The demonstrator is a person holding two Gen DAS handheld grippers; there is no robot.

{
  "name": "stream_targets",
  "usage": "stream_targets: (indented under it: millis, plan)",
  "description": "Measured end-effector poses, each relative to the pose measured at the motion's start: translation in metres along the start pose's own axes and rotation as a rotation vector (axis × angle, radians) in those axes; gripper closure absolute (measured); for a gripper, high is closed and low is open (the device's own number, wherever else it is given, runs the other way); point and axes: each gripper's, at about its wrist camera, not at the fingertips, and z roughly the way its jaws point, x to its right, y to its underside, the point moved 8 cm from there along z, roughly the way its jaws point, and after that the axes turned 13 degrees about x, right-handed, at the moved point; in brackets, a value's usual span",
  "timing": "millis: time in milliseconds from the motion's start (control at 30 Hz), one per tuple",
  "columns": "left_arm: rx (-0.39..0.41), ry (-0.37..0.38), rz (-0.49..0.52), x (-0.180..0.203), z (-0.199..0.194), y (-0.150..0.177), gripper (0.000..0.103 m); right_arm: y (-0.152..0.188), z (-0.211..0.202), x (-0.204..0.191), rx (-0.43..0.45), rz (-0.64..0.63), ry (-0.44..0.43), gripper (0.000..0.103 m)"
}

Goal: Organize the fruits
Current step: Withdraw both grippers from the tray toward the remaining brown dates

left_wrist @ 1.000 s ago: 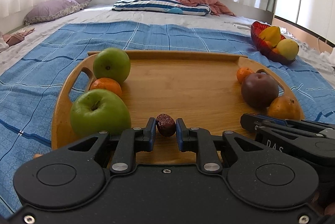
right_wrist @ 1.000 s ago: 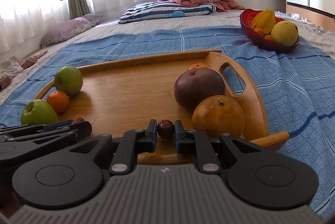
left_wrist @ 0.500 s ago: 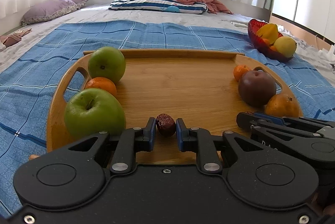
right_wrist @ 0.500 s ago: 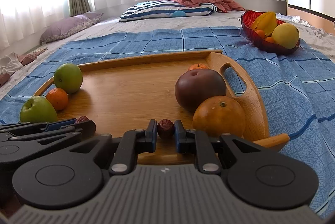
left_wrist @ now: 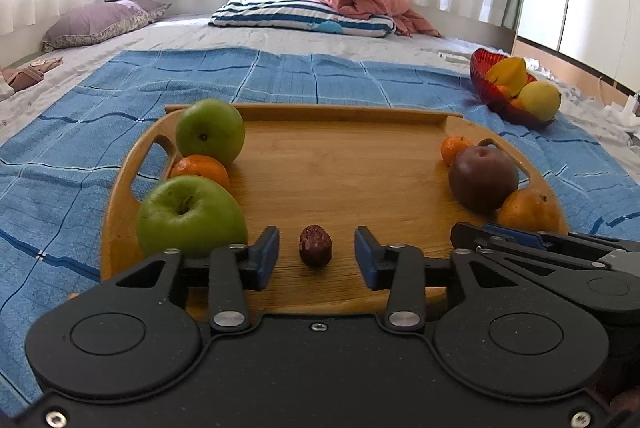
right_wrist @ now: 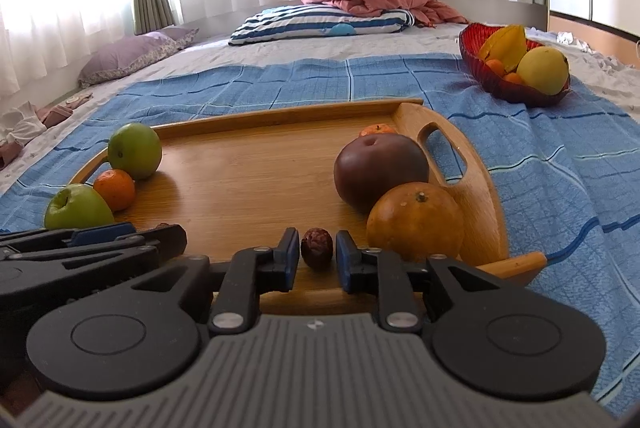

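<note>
Release is the step in hand: each hand-held gripper has just been opening its jaws around a small wrinkled date, and both dates now sit on the wooden tray (left_wrist: 280, 292) near its front edge. In the left wrist view the left hand-held gripper (left_wrist: 316, 255) stands spread, with clear gaps between its blue pads and the left date (left_wrist: 315, 245). In the right wrist view the right hand-held gripper (right_wrist: 317, 254) is parted less widely; the right date (right_wrist: 316, 243) lies between the pads, just beside each and apparently free of them, though the gap is thin.

The tray rests on a blue blanket (left_wrist: 60, 156) over the bed. Along its left side a near green apple (left_wrist: 191, 214), a small orange (left_wrist: 200, 169) and a far green apple (left_wrist: 210, 131) form a row; on the right a big orange (right_wrist: 415, 220), a dark red fruit (right_wrist: 381, 170) and a small tangerine (right_wrist: 378, 129) do the same. A red bowl (right_wrist: 472, 62) with more fruit stands well apart on the blanket.

Judging by this layout, the dates look placed. The next move calls for drawing both grippers straight back without nudging the dates, since they would likely roll, and the right one has little clearance
</note>
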Motion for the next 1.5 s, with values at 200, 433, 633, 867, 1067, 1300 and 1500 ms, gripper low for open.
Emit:
stream_targets:
  millis: [200,433,633,867,1067,1300,1500]
  plan:
    - [0.033,0.017,0.005,-0.001,-0.021,-0.005,0.043,-0.005,-0.012,0.001,0.037,-0.024,0.004,0.051]
    - [0.056,0.031,0.018,-0.002,-0.043,-0.003,0.03,-0.006,-0.028,0.003,0.064,-0.02,-0.006,0.042]
    - [0.059,0.036,0.038,-0.004,-0.052,0.002,0.023,-0.004,-0.041,0.005,0.082,-0.037,-0.005,0.035]
    - [0.047,0.038,0.038,-0.006,-0.06,0.01,0.019,0.005,-0.053,0.005,0.094,-0.073,0.001,0.03]
    - [0.031,0.036,0.029,-0.008,-0.06,0.016,0.015,0.013,-0.061,0.007,0.098,-0.082,0.01,0.024]
    - [0.007,0.039,0.003,-0.015,-0.06,0.022,0.011,0.022,-0.067,0.018,0.093,-0.026,0.001,0.012]
    - [-0.003,0.044,-0.001,-0.015,-0.058,0.024,0.01,0.026,-0.073,0.023,0.1,-0.02,0.004,0.007]
